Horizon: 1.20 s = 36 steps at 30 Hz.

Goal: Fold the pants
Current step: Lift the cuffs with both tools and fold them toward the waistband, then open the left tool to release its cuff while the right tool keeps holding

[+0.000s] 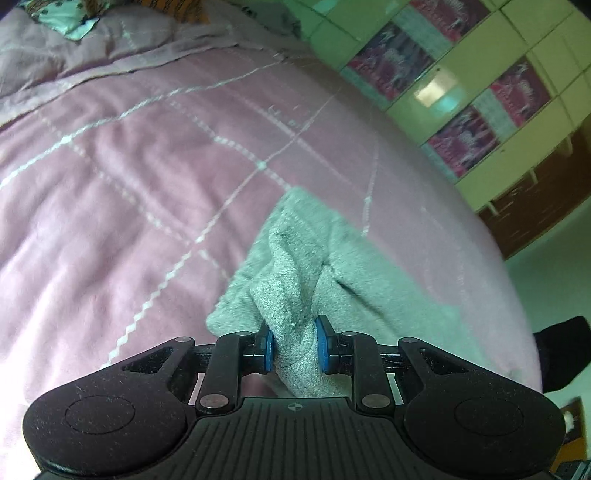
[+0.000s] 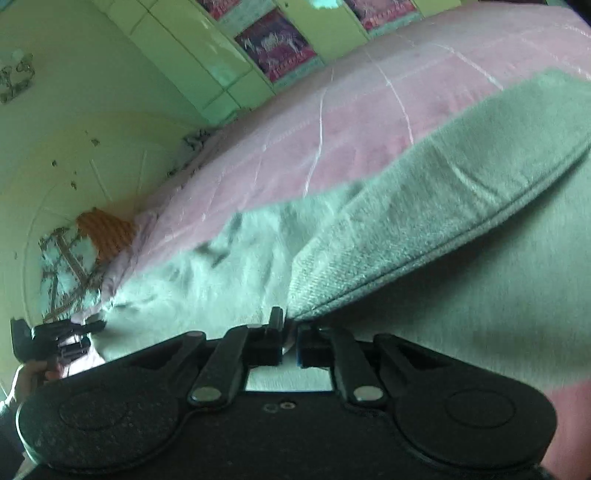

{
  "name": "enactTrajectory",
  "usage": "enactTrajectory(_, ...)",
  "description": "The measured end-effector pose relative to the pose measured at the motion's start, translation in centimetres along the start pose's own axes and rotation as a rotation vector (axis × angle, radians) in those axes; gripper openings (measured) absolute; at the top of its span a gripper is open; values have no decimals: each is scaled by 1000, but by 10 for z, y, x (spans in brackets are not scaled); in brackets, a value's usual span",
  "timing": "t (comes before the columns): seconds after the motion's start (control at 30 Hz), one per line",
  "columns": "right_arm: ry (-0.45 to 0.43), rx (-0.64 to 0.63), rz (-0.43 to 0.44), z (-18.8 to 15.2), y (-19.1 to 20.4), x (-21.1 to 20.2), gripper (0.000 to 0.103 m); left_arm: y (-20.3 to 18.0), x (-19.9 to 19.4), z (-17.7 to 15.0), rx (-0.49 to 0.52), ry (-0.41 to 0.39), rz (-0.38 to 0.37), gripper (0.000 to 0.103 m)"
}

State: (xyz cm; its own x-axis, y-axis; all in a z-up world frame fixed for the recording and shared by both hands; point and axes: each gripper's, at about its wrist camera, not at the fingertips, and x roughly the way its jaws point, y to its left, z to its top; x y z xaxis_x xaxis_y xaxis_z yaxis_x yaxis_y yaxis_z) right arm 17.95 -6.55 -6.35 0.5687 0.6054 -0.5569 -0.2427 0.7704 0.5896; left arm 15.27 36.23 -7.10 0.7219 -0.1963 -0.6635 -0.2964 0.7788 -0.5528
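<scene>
Now two grippers, left gripper (image 1: pixel 293 347) and right gripper (image 2: pixel 290 341), clamp one pants (image 1: pixel 295 280).

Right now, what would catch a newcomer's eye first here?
The grey pants, bunched between the left tongs low in the left view. In the right view, the right tongs pinch a raised seamed edge. Behind both spreads the pink bedspread.

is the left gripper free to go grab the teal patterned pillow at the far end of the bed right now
Probably not yet. The left gripper is shut on a bunched fold of the grey pants, and the pillow lies far across the pink bedspread. The path itself looks clear.
</scene>
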Motion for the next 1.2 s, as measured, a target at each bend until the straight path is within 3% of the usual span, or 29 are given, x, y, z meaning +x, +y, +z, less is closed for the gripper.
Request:
enactTrajectory(0.07, 43, 22, -28, 9, -5, 17, 4, -4, 2, -4, 6, -12, 27, 23)
enactTrajectory(0.13, 26, 80, -9, 11, -11, 17, 4, -15, 2, -5, 47, -13, 68, 23)
enactTrajectory(0.2, 14, 94, 4, 13, -14, 13, 12, -23, -5, -4, 59, -12, 99, 31)
enactTrajectory(0.23, 11, 93, 8, 12, -16, 8, 22, -28, -12, -6, 73, -21, 120, 35)
enactTrajectory(0.27, -13, 84, 6, 11, -17, -1, 33, -35, -22, -9, 97, -44, 170, 56)
enactTrajectory(0.3, -44, 72, -4, 13, -12, -6, 41, -42, -32, -14, 121, -78, 227, 87)
enactTrajectory(0.33, -80, 70, -19, 17, -14, -18, 56, -51, -44, -20, 146, -129, 262, 96)
enactTrajectory(0.4, -137, 101, -34, 26, -24, -35, 62, -57, -55, -27, 153, -160, 225, 98)
enactTrajectory(0.47, -167, 145, -59, 35, -46, -49, 62, -61, -49, -33, 136, -113, 208, 98)
enactTrajectory(0.57, -183, 274, -110, 48, -82, -50, 58, -68, -18, -48, 185, -5, 301, 98)
enactTrajectory(0.63, -209, 360, -90, 54, -105, -46, 52, -66, 3, -57, 198, 48, 321, 98)
enactTrajectory(0.8, -224, 537, 13, 73, -147, -24, 42, -69, 12, -63, 211, 28, 352, 103)
enactTrajectory(0.83, -220, 533, 15, 75, -148, -21, 16, -69, 11, -63, 211, 29, 350, 103)
enactTrajectory(0.87, -220, 507, -12, 78, -148, -20, 4, -68, 8, -64, 214, 31, 344, 103)
enactTrajectory(1.1, -366, 351, -16, 53, -115, -88, 4, -65, 14, -64, 226, 26, 333, 103)
enactTrajectory(1.2, -330, 320, -88, 25, -116, -98, 4, -66, 15, -64, 227, 26, 336, 103)
